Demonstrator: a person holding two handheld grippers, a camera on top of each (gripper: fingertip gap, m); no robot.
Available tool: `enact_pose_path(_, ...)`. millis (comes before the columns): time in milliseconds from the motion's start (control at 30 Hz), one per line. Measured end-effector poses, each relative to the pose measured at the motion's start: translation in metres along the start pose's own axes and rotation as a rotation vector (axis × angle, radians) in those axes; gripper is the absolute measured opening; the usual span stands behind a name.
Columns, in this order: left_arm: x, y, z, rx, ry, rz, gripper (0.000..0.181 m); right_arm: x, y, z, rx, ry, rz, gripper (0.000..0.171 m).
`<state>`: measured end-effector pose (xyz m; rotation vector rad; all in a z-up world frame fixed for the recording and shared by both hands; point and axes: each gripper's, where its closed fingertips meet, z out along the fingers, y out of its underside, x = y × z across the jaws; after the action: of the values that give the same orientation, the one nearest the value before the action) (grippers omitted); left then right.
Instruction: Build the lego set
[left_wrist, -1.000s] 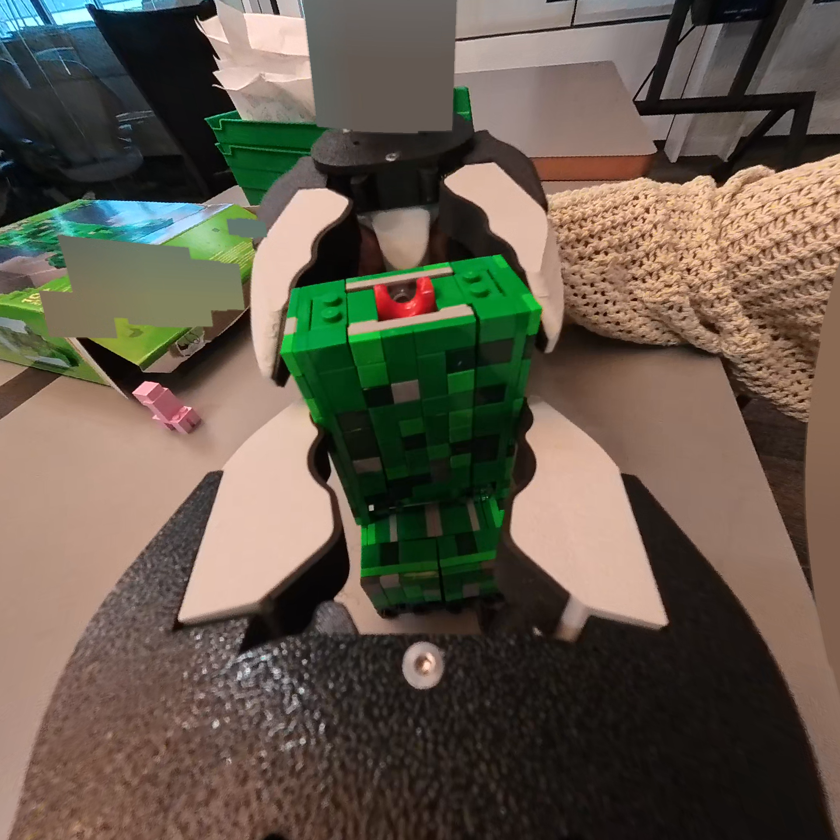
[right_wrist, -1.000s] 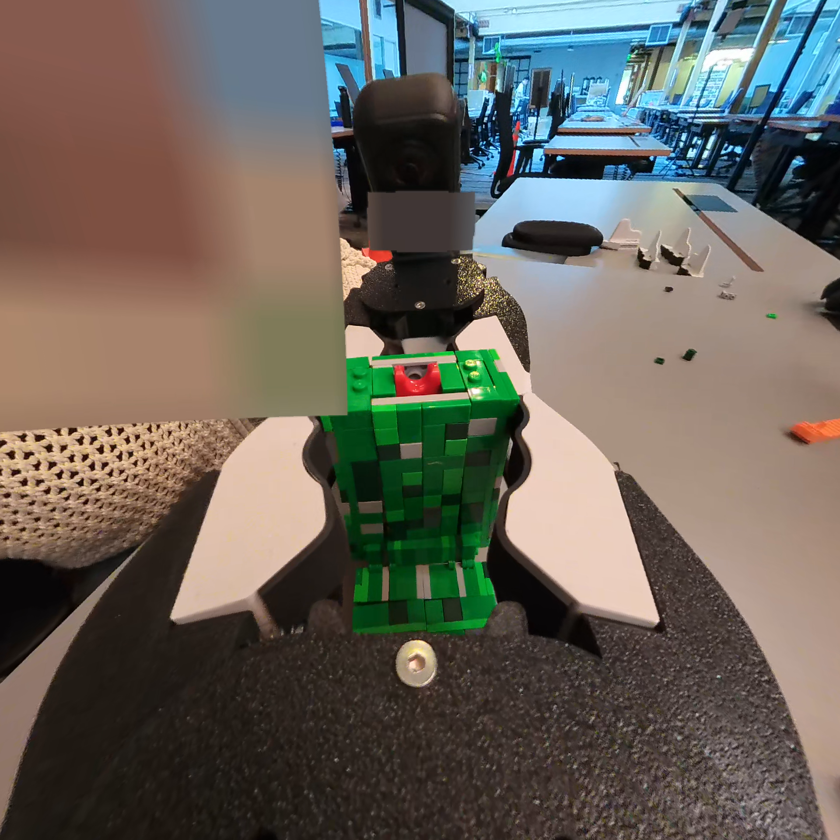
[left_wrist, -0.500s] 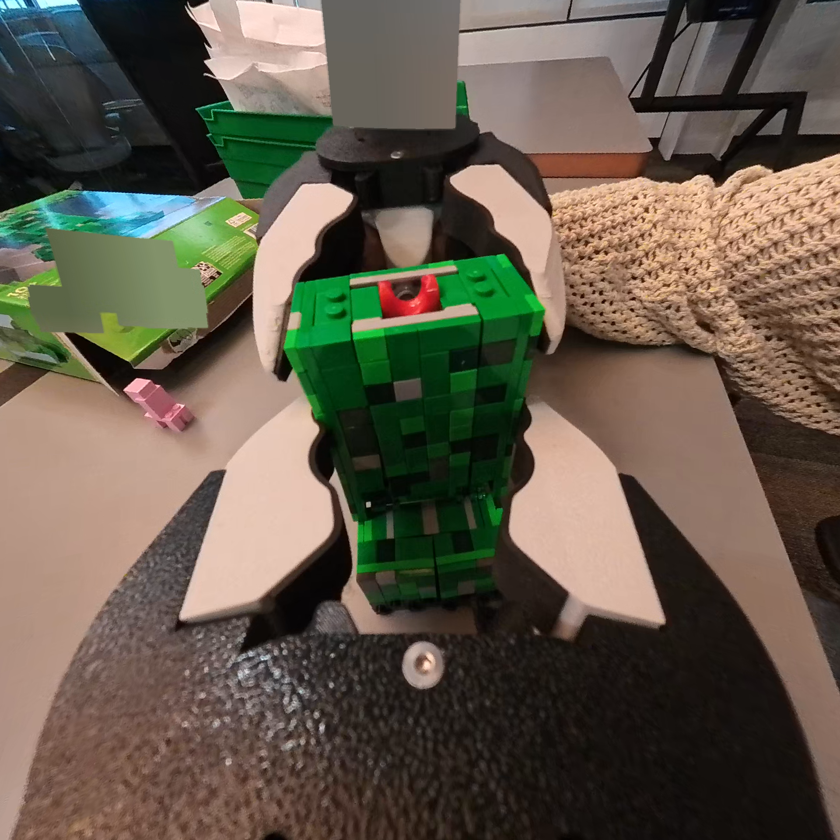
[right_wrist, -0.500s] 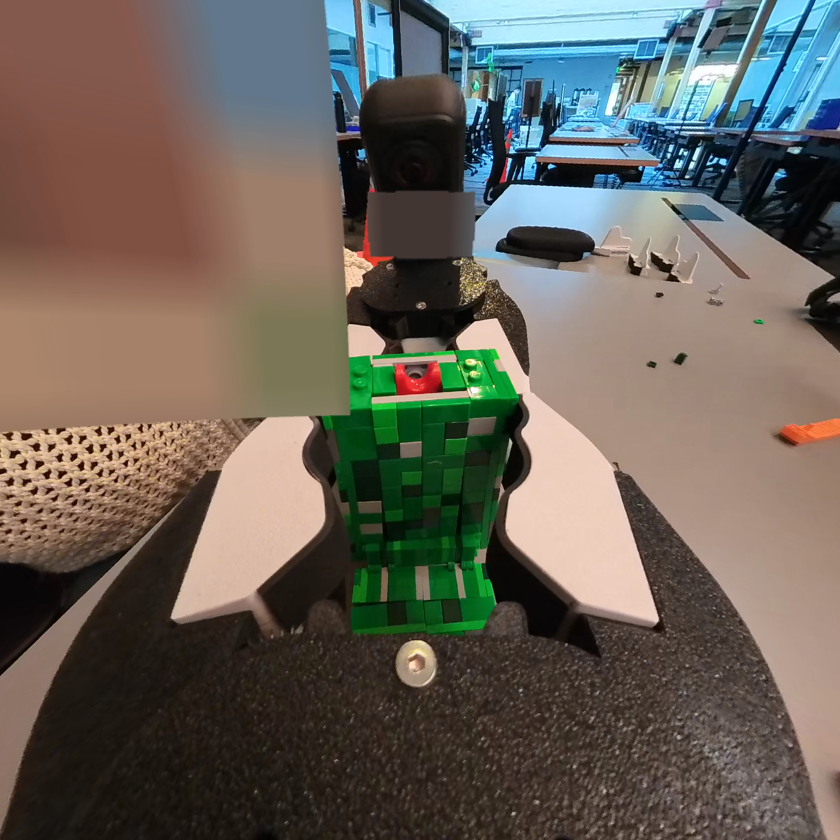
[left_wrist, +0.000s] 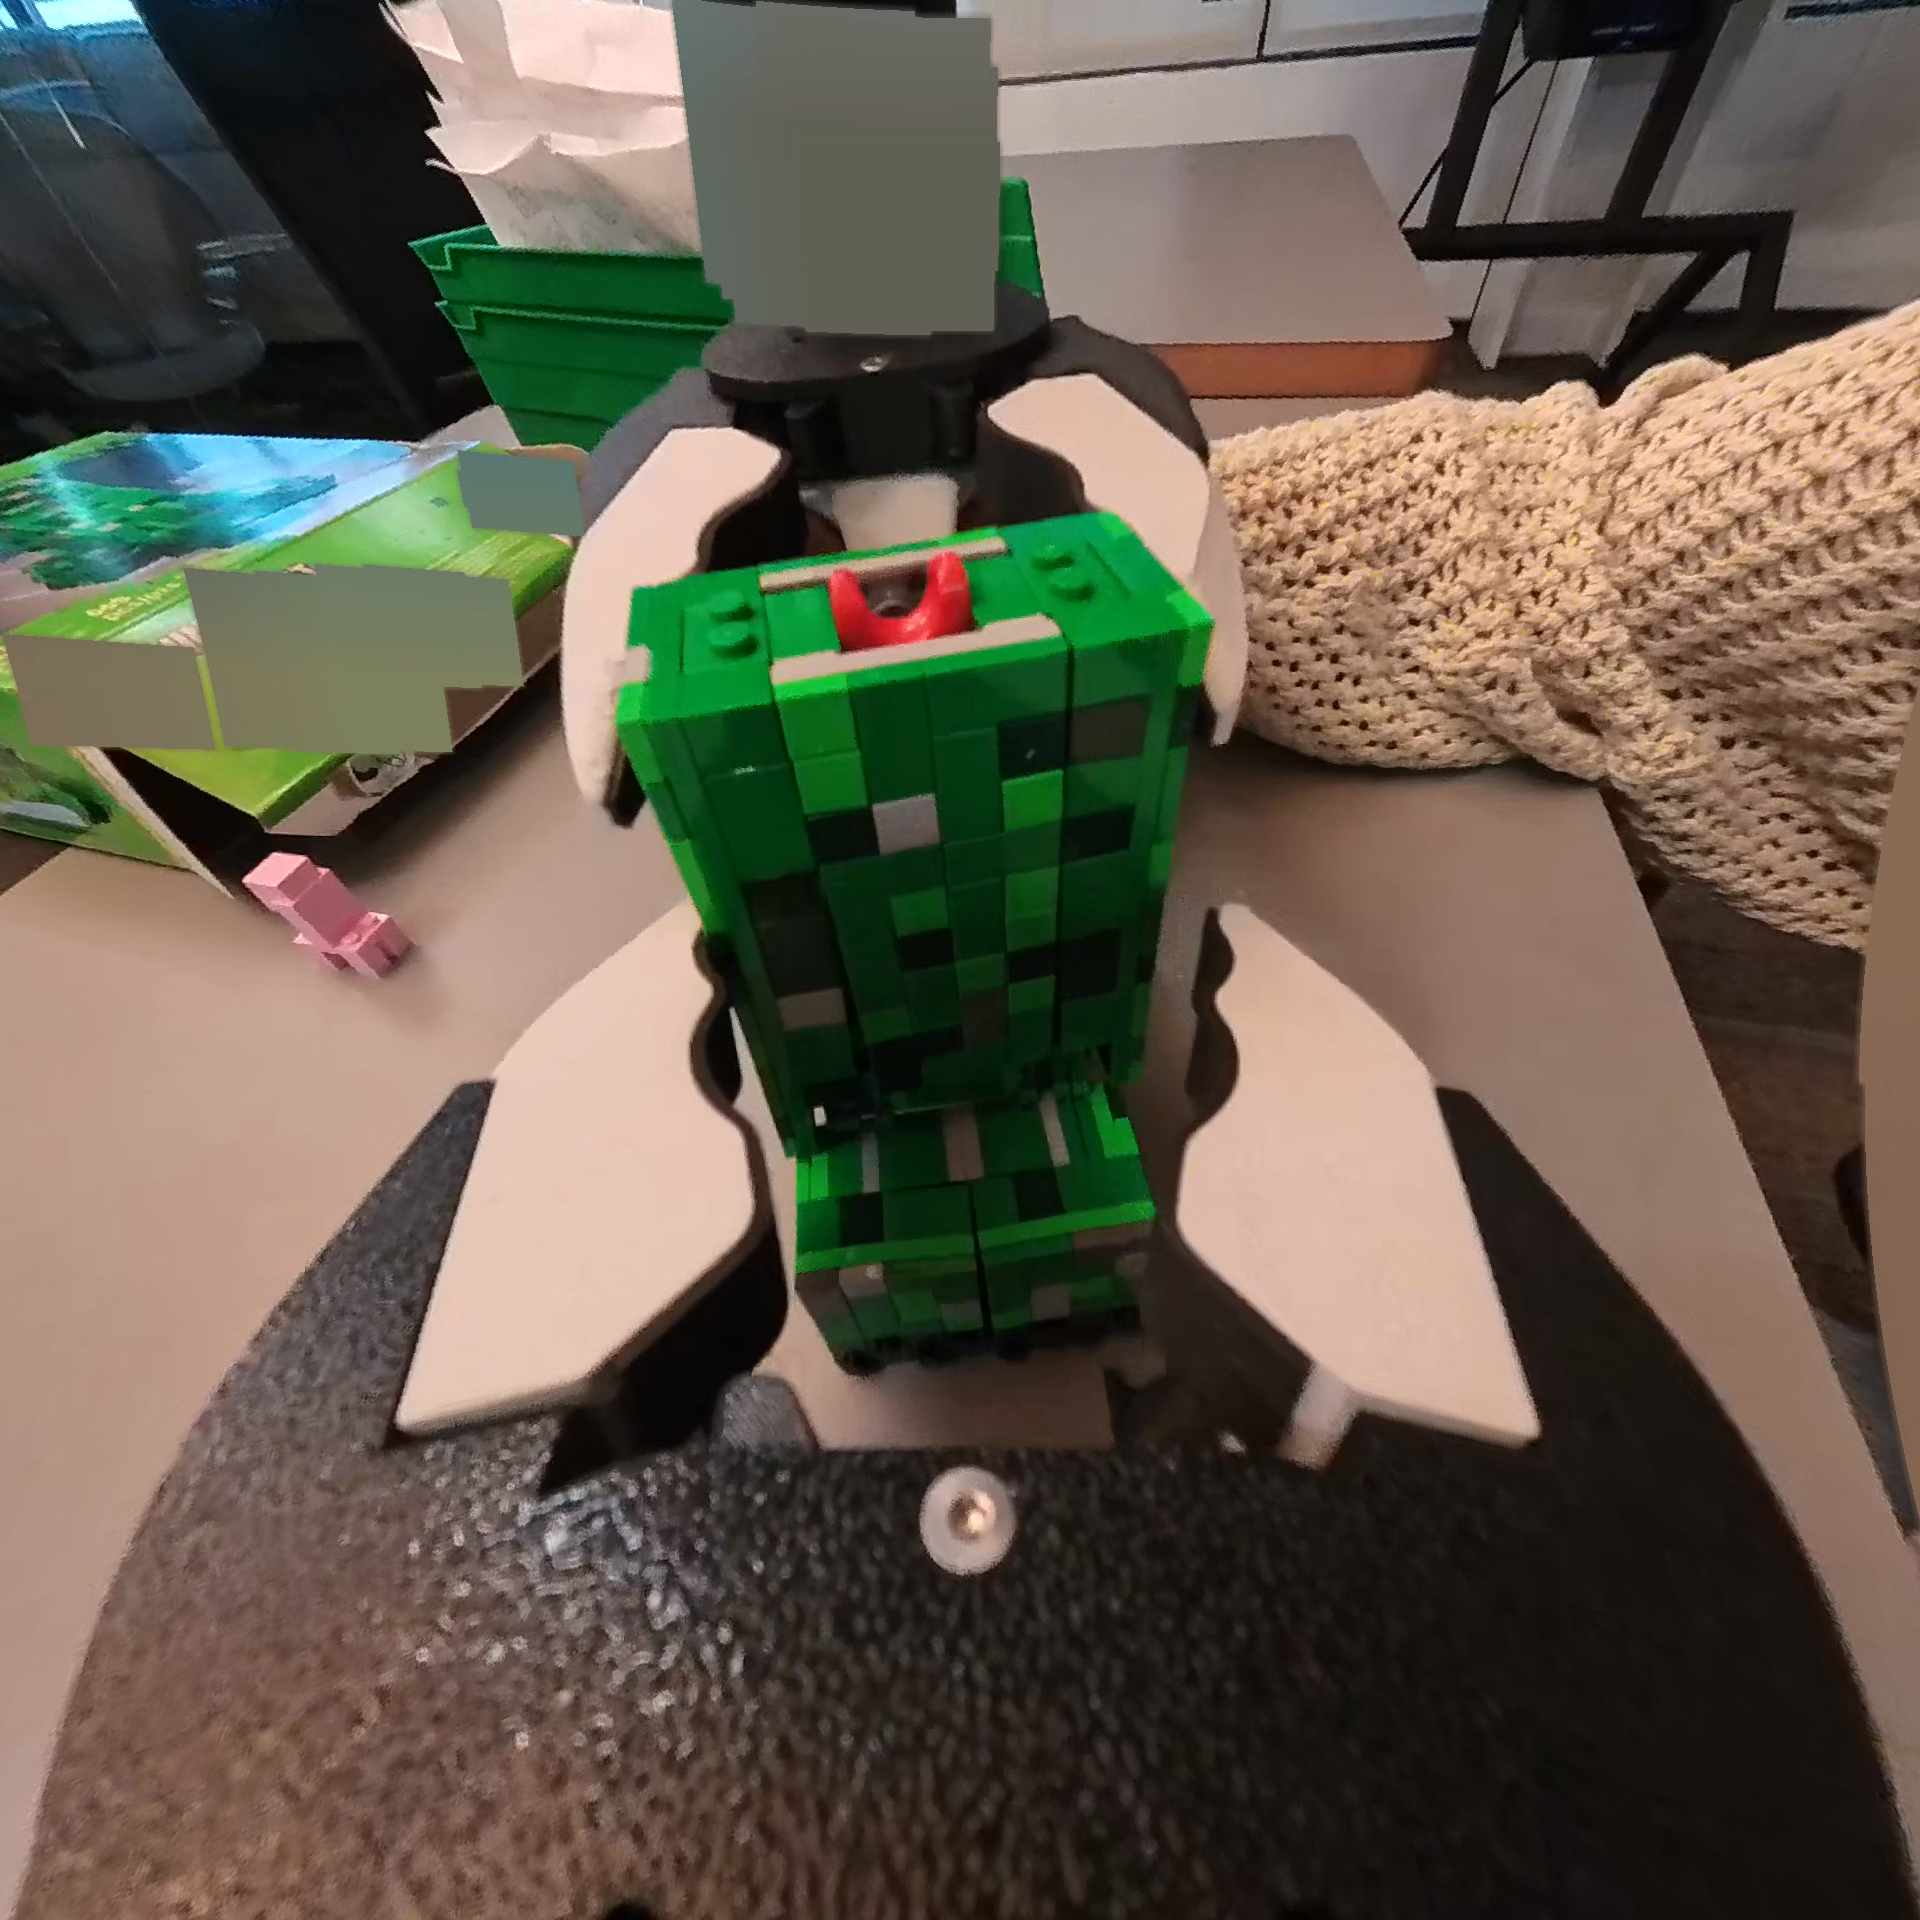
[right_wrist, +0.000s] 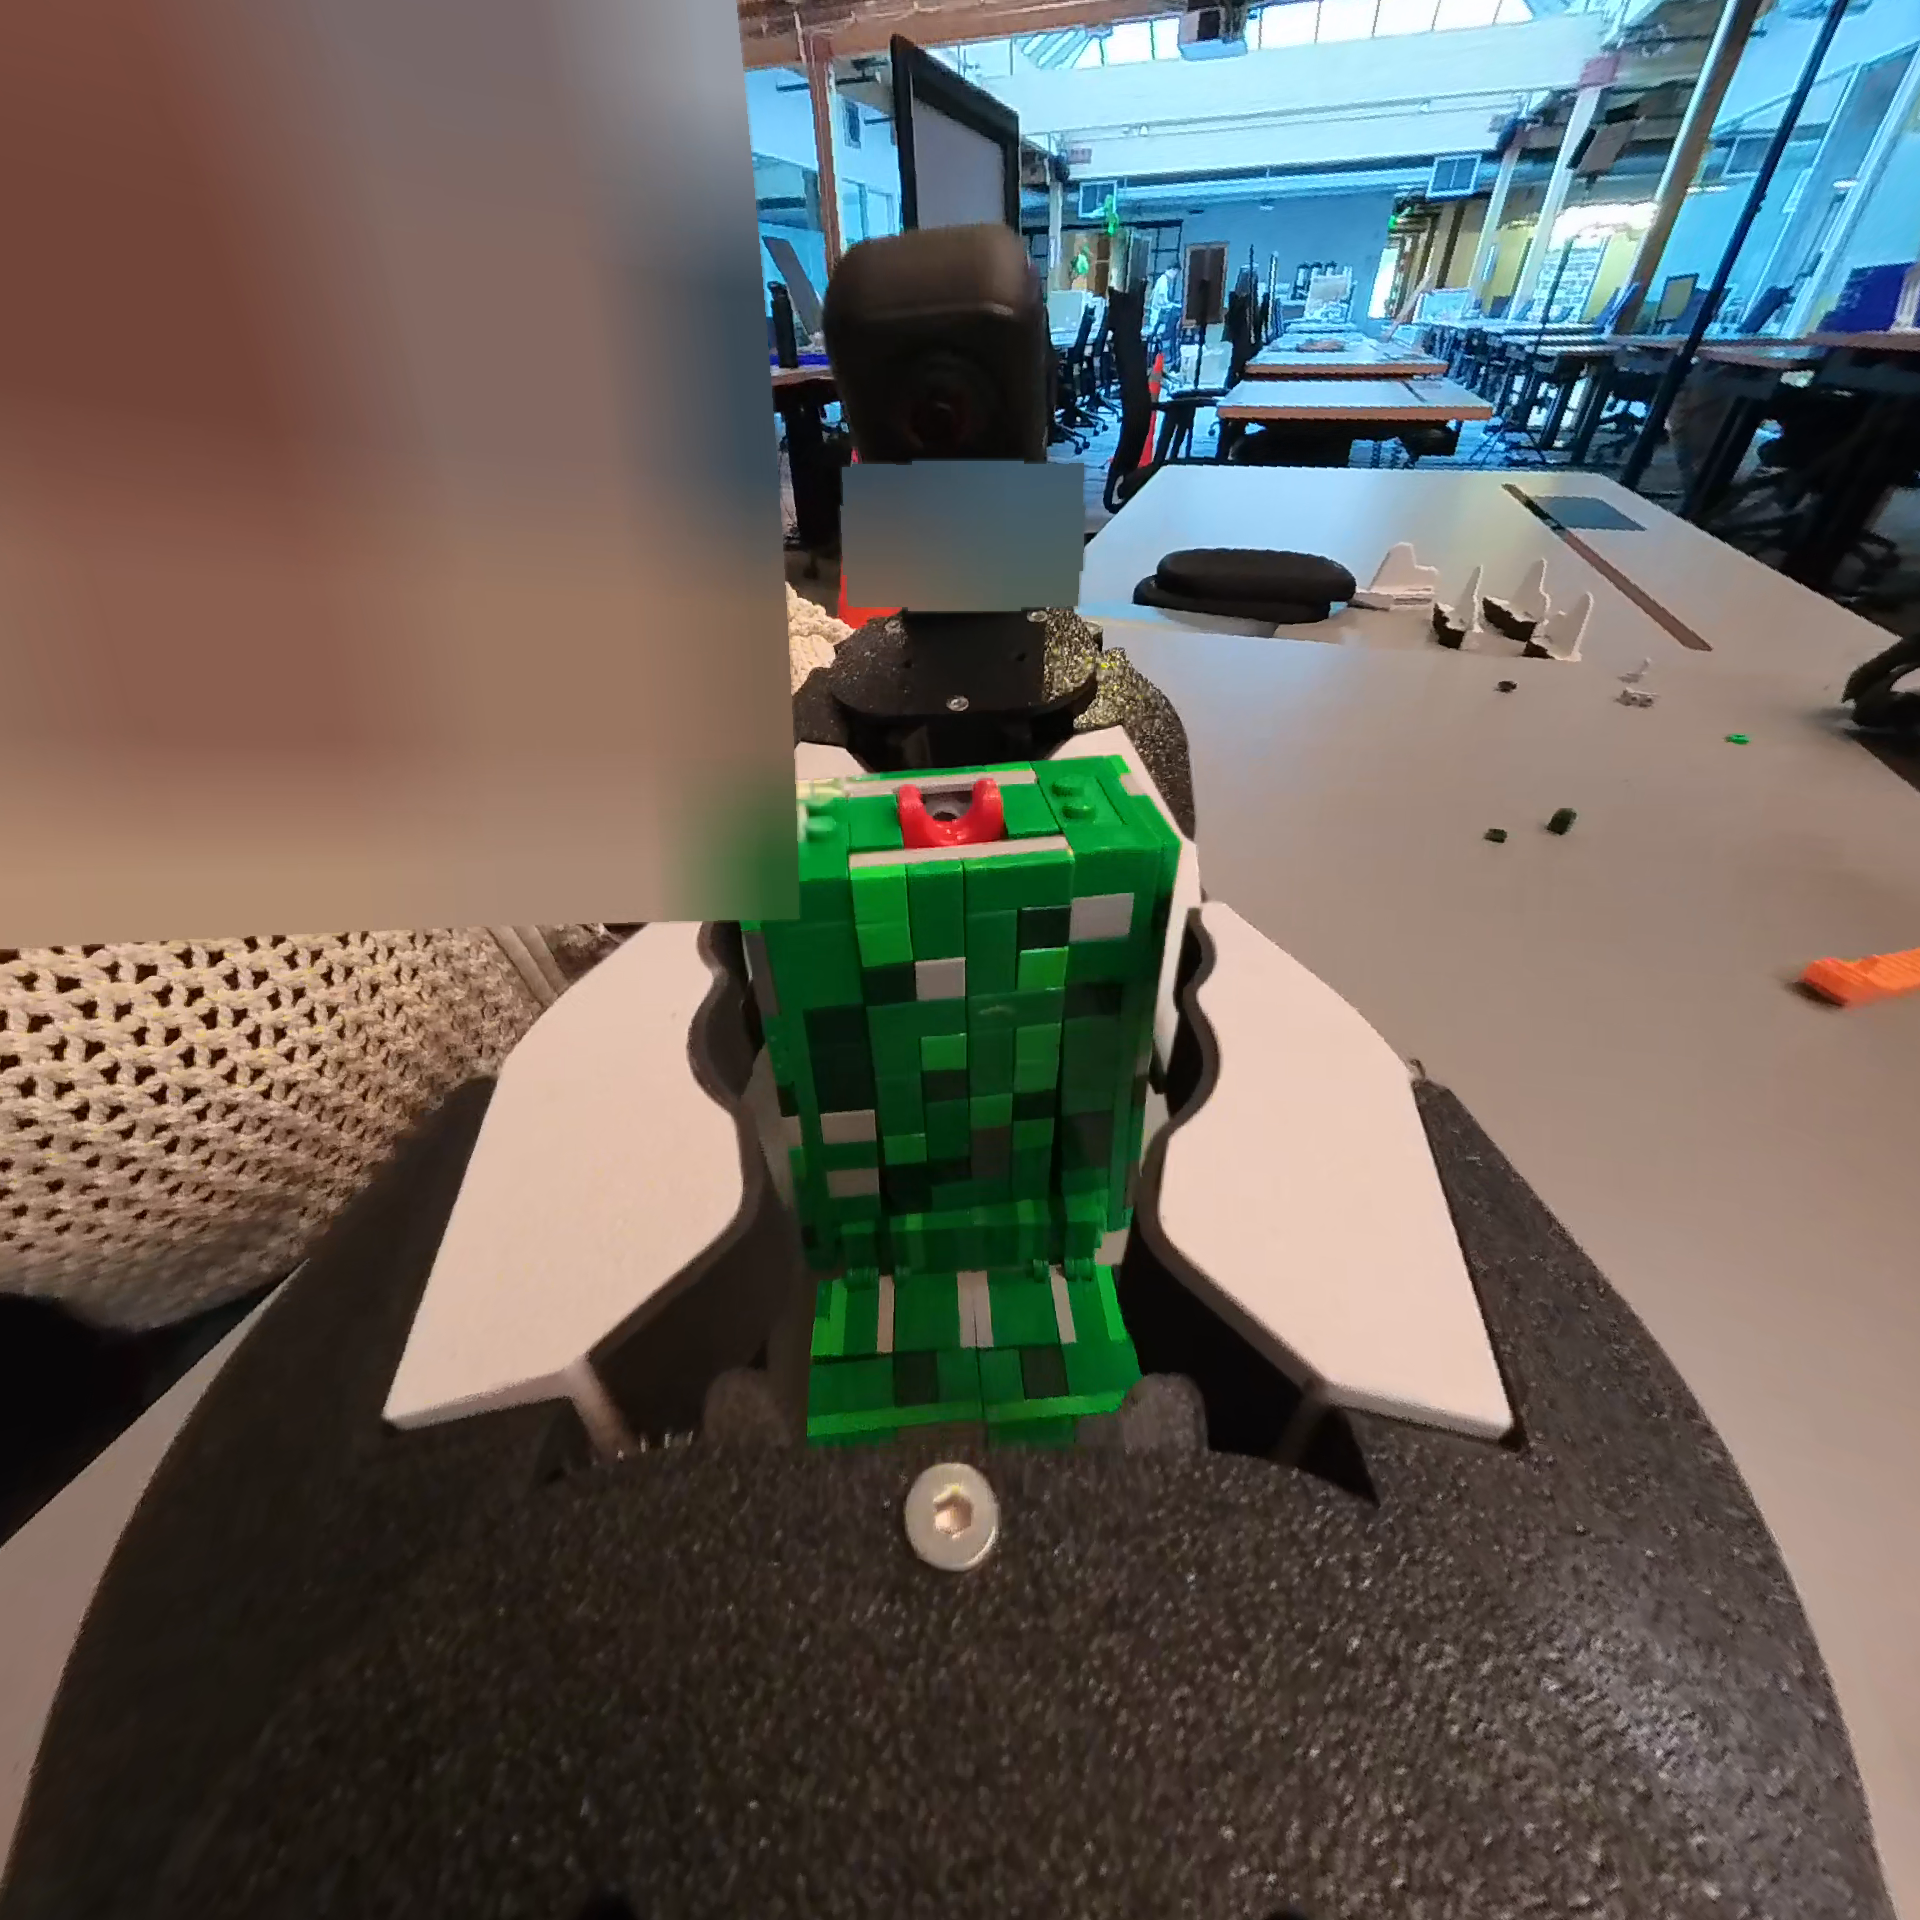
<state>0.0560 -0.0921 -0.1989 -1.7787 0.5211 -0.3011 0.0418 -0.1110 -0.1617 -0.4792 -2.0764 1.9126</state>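
Note:
A tall green pixel-patterned lego figure (left_wrist: 935, 883) stands upright on the grey table (left_wrist: 156, 1143), with a red clip piece (left_wrist: 899, 613) set in its top. My left gripper (left_wrist: 961, 925) is shut on the figure's lower body, one finger on each side. My right gripper (left_wrist: 912, 743) faces it from the far side and clasps the upper body. In the right wrist view the same figure (right_wrist: 966, 1039) and red piece (right_wrist: 948, 816) sit between the right gripper's (right_wrist: 961, 925) fingers. The figure's feet are partly hidden by the gripper bodies.
A green lego box (left_wrist: 260, 582) and a small pink figure (left_wrist: 327, 920) lie at the left. Green bins (left_wrist: 561, 312) stand behind. A knit-sleeved arm (left_wrist: 1558, 623) rests at the right. An orange tool (right_wrist: 1860, 977) and small loose pieces (right_wrist: 1553, 821) lie on the table. Only a small space, under 4 cm, lies between the two pairs of fingers.
Both grippers keep their hold on the figure. The views have shifted slightly: the box and pink figure drift left in the left wrist view, and the figure sits a little higher in the right one.

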Motion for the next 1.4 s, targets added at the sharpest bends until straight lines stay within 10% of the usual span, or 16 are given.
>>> enact_pose_path(567,-0.004,0.056,-0.009,-0.299,0.029,-0.011,0.093,0.001,0.044,0.004,-0.227,0.022,-0.039,0.079)
enact_pose_path(1400,-0.004,0.064,0.001,-0.282,-0.041,0.010,0.077,0.004,0.043,-0.001,-0.249,0.169,-0.033,0.078)
